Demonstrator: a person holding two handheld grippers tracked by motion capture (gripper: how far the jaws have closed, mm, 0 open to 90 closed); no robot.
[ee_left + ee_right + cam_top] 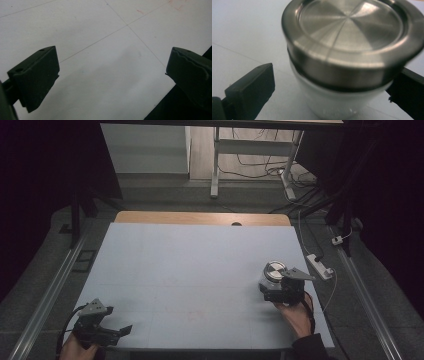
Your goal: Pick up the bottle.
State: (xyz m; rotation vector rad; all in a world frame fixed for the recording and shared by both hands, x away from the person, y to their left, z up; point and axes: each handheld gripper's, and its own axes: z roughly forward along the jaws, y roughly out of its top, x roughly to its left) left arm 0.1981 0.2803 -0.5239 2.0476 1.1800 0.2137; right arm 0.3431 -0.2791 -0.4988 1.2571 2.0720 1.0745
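At right of worktop (200,270): right claw (332,90) spread around steel-lidded jar (352,50), gap showing | near-left: left claw (110,77) wide open, empty

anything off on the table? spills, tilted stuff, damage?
Nothing stands out. The jar with its steel lid stands upright near the table's right edge, lid seated level, between the open jaws of the right gripper. The left gripper is open over bare surface. Only faint reddish marks show there; no spill.
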